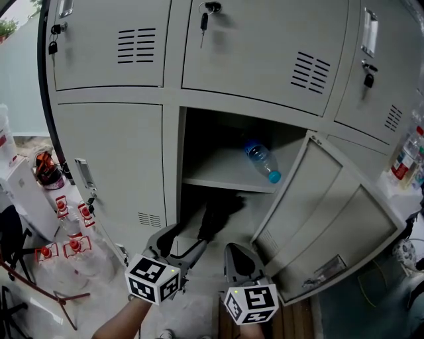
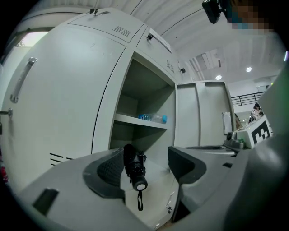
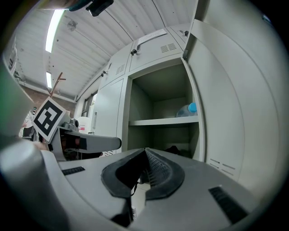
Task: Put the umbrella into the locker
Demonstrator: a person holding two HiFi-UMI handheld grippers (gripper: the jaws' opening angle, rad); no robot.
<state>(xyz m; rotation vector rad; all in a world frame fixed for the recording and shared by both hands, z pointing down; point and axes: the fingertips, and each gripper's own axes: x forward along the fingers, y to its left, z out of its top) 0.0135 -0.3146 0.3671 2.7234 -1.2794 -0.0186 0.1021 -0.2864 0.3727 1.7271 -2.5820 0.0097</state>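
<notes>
1. The umbrella (image 1: 215,215), black and folded, lies in the lower compartment of the open locker (image 1: 172,165), under the shelf (image 1: 218,173). Its handle end points out toward the opening.
2. In the left gripper view the umbrella (image 2: 134,168) shows its round handle end, with a thin strap hanging from it over the front edge of the compartment floor.
3. The left gripper (image 1: 182,243) hangs just in front of the lower compartment with its jaws spread wide. The left gripper view (image 2: 146,158) shows the umbrella in the gap between them, close beside the left jaw pad. Neither jaw presses on it, and whether it brushes that pad cannot be told.
4. The right gripper (image 1: 240,255) sits just beside the left one, slightly nearer the person. Its jaws are pressed together with nothing between them, as the right gripper view (image 3: 145,155) shows.
5. From the right gripper's camera only a dark part of the umbrella (image 3: 174,150) shows, low in the compartment behind the jaw tips.
6. A clear bottle (image 1: 263,161) with a blue cap lies on its side on the shelf, toward the right wall. It also shows in the left gripper view (image 2: 153,118) and in the right gripper view (image 3: 187,110).
7. The locker door (image 1: 331,218) stands swung wide open to the right.
8. The neighbouring locker doors are shut, and a key (image 1: 204,18) hangs in the lock of the one above.
</notes>
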